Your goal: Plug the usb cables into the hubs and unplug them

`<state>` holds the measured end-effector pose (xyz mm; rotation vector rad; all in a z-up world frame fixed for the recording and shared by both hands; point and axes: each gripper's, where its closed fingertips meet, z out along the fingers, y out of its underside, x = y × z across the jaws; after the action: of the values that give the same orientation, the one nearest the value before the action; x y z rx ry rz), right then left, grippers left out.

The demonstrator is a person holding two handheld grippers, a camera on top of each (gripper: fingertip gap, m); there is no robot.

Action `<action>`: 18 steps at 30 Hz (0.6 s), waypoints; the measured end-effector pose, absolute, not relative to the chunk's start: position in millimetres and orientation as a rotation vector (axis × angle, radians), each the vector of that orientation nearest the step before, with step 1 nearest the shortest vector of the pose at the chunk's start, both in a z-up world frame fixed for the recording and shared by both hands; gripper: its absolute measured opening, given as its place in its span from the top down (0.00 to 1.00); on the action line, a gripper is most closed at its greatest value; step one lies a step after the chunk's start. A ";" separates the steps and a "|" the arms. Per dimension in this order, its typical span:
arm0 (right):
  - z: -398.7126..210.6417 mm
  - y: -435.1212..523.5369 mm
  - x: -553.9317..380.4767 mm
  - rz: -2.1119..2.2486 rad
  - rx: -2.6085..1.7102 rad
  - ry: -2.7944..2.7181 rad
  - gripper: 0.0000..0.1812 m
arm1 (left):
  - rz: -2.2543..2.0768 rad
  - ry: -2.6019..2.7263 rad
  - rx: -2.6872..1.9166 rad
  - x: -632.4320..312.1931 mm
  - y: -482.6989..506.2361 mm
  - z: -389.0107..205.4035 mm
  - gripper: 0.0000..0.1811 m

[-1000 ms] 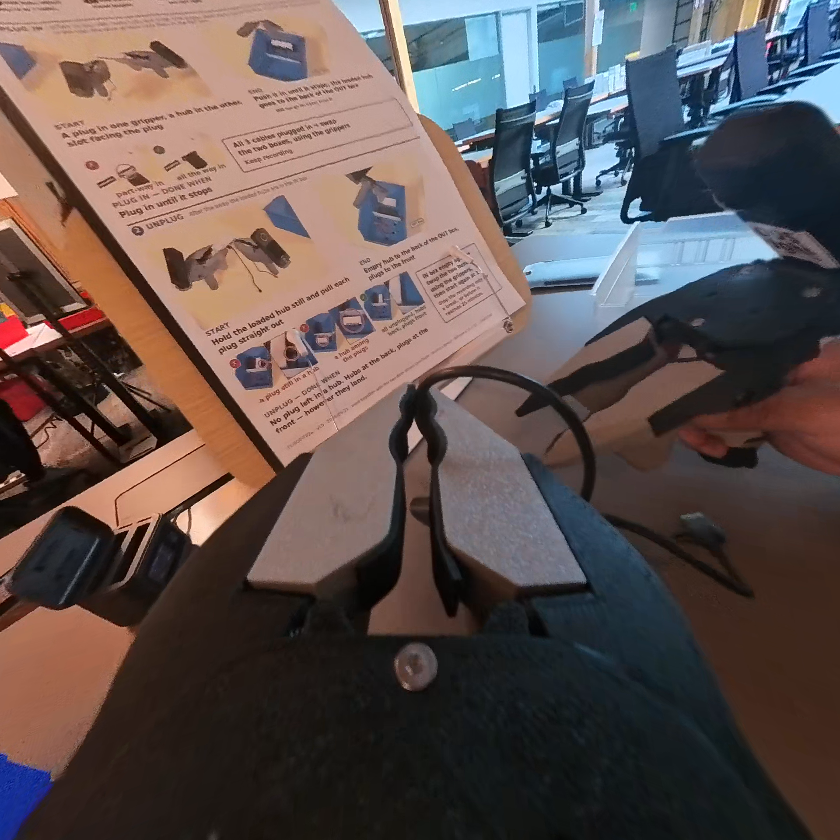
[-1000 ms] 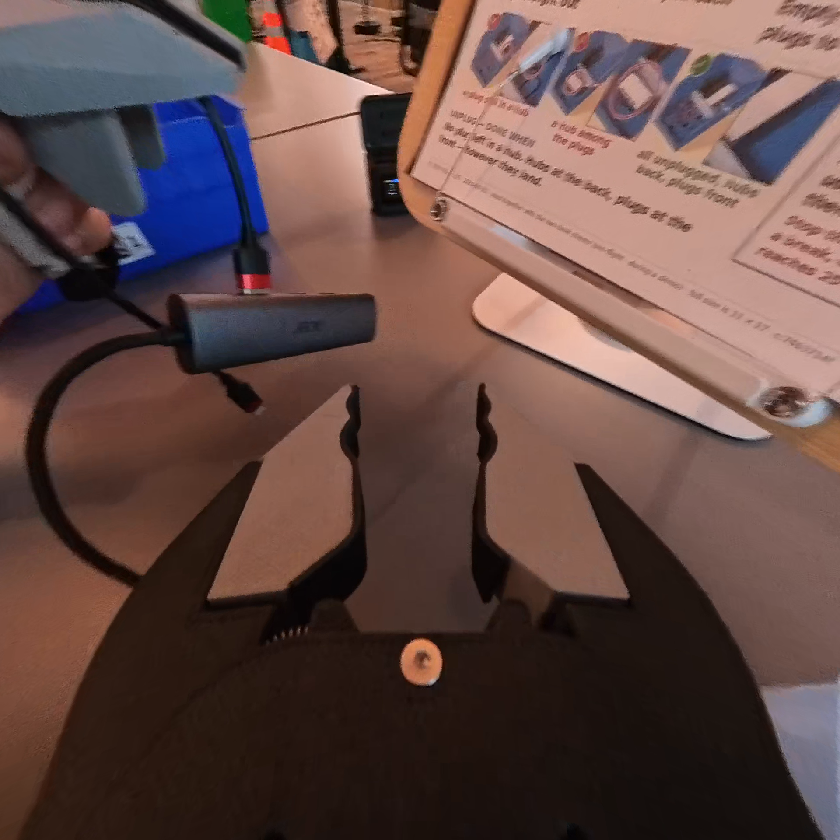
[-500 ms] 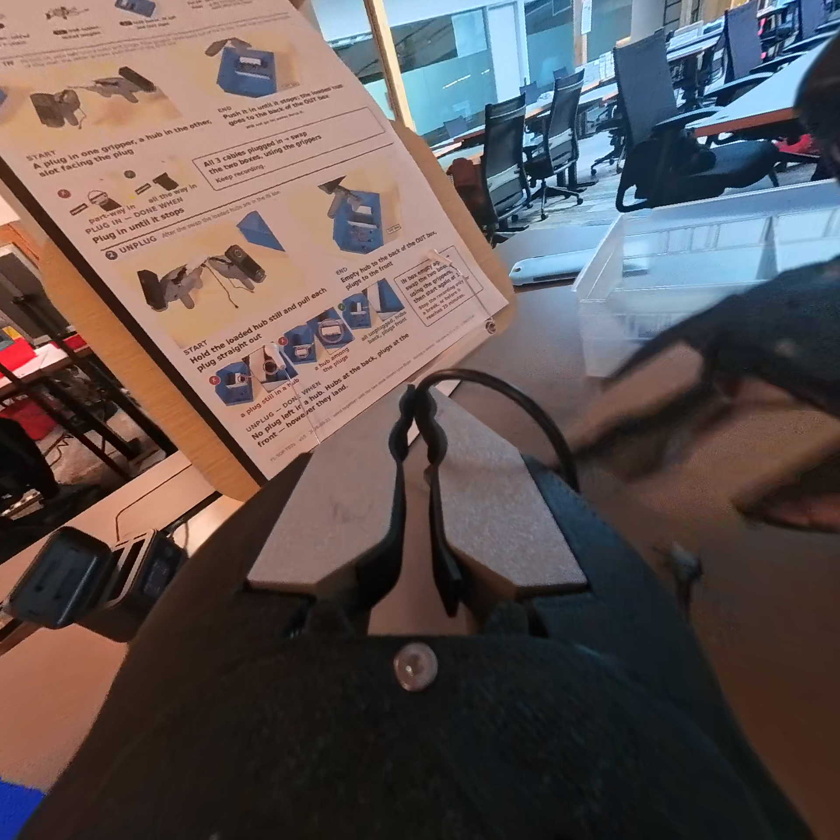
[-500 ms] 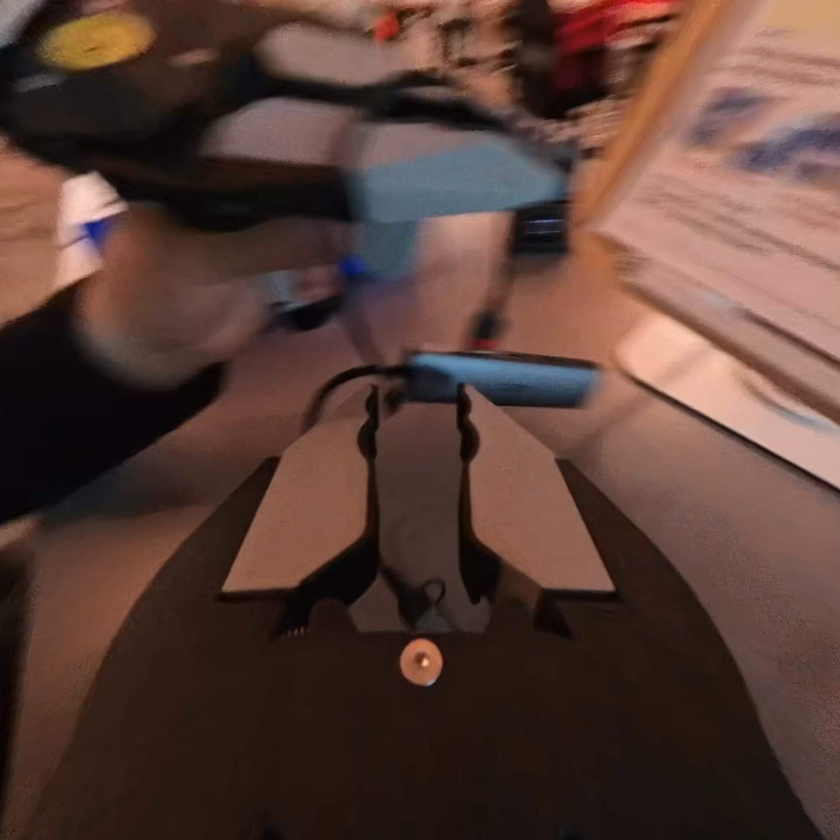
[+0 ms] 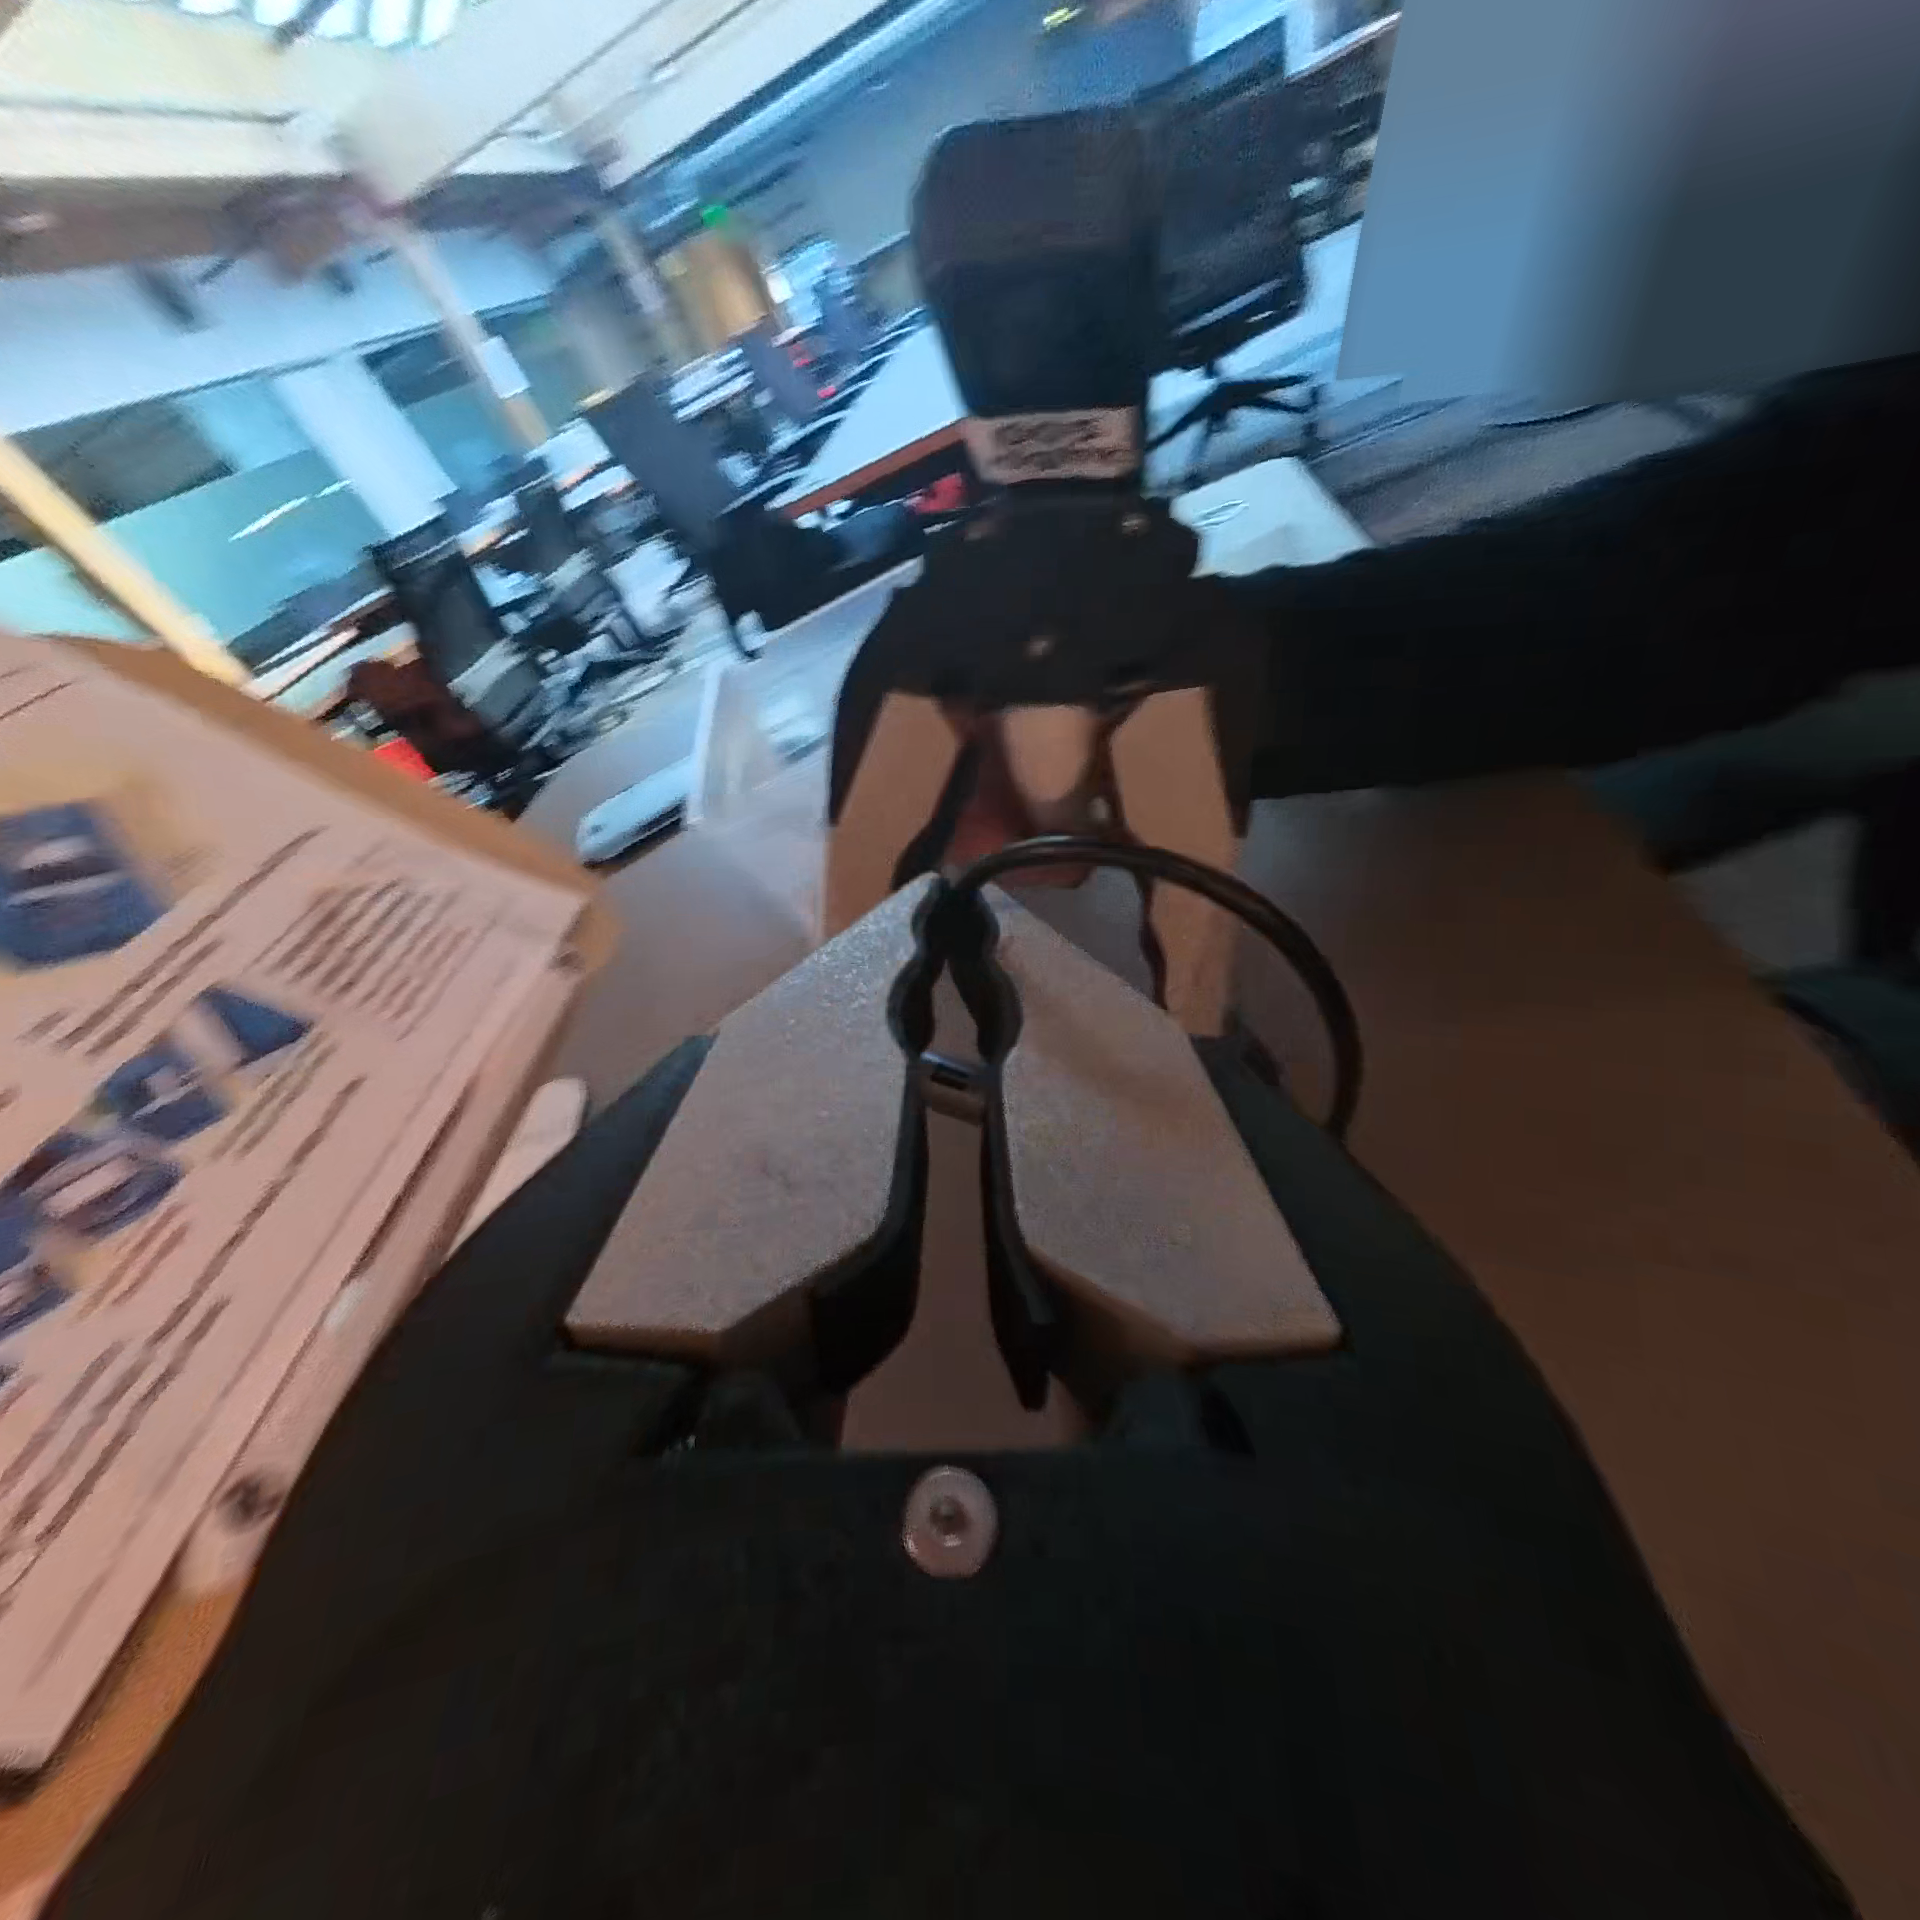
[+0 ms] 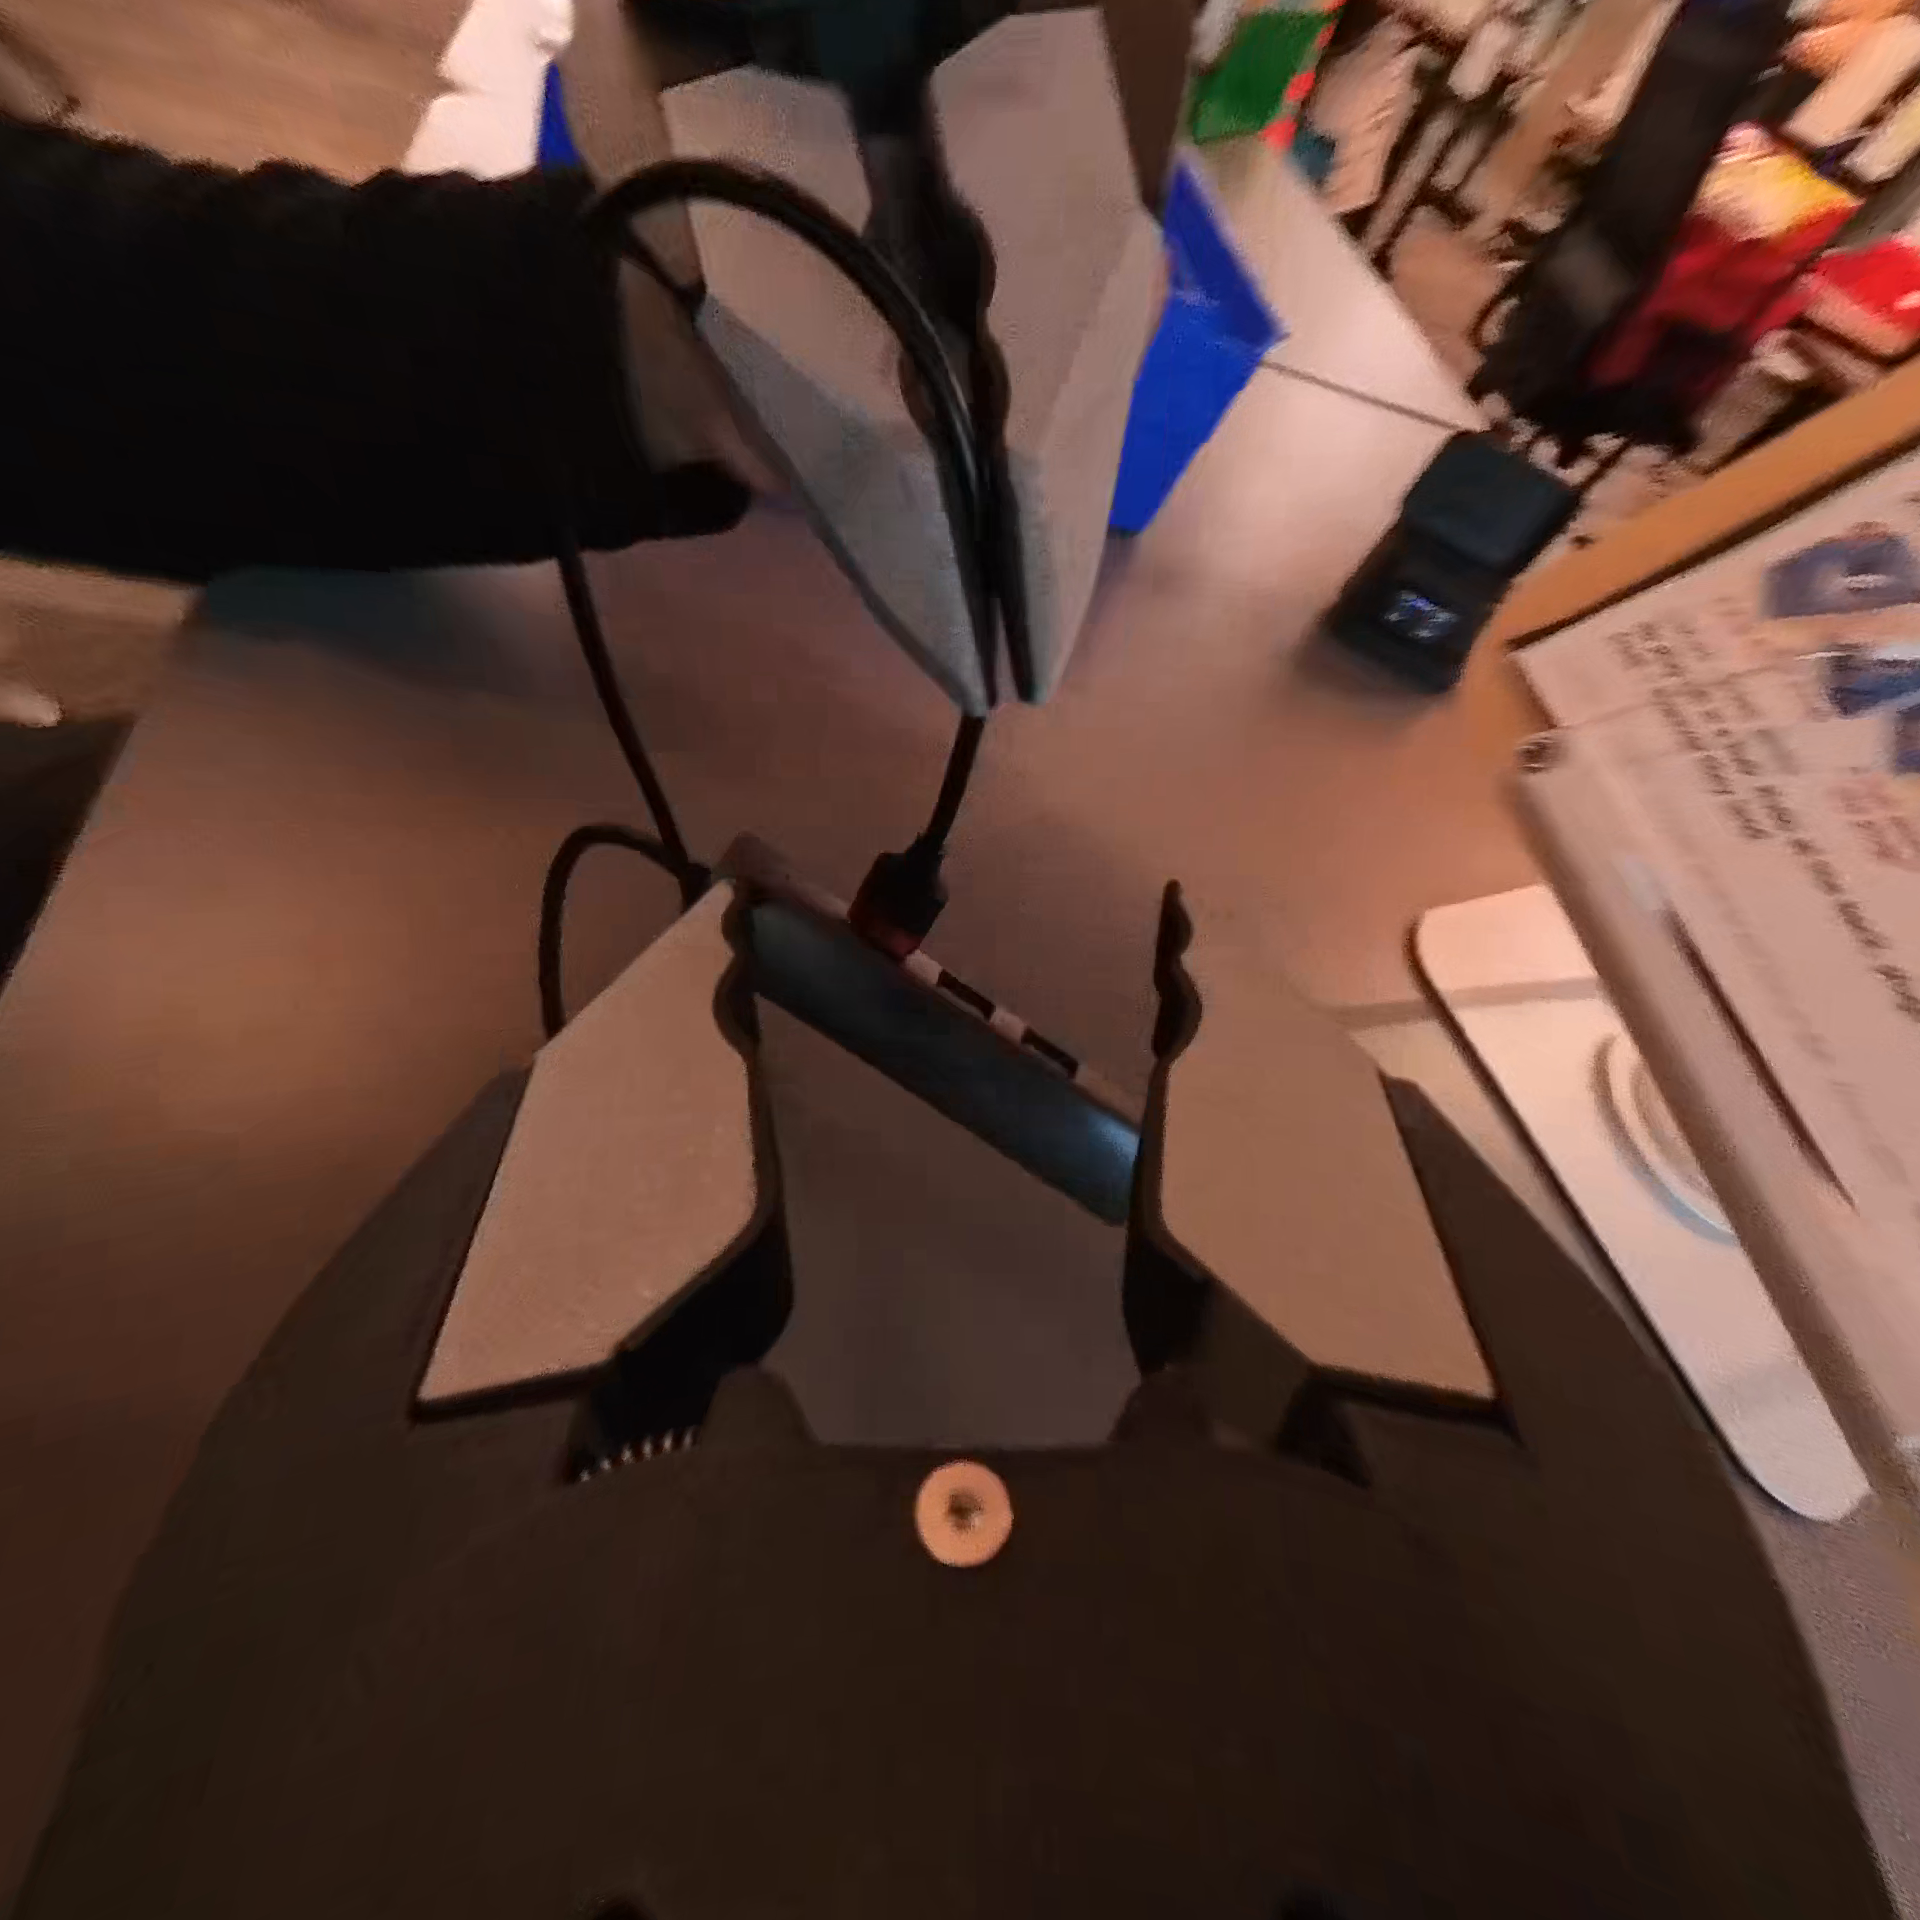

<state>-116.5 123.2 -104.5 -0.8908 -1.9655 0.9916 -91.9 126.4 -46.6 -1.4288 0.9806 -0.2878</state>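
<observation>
One hub (image 6: 940, 1049) slanted between spread right gripper (image 6: 956, 935) fingers, cable (image 6: 951, 769) plugged.

A tan table (image 5: 1558, 1039) carries a propped instruction board (image 5: 208, 987) — beyond the board stretches an open office of black swivel chairs (image 5: 1236, 239), long desks and glass partitions (image 5: 156, 509) — bright, cool light overhead.

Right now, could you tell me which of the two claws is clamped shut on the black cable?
The left claw: its fingers pinch the black cable, while the right claw gapes around the hub.
</observation>
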 end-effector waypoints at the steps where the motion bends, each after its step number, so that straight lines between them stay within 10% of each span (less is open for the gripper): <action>1: -108.4 118.5 -112.8 0.993 -0.869 -2.009 0.57 | -0.326 1.014 -1.416 -86.4 121.2 -49.1 1.00; 18: -163.9 93.4 -105.9 0.882 -0.936 -2.372 0.90 | -0.364 1.077 -1.540 -85.7 121.4 -76.6 0.99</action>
<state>-105.9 93.4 -163.9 -0.9358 -2.3722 0.8822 -85.7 121.4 -76.6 -1.5402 1.0766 -0.3644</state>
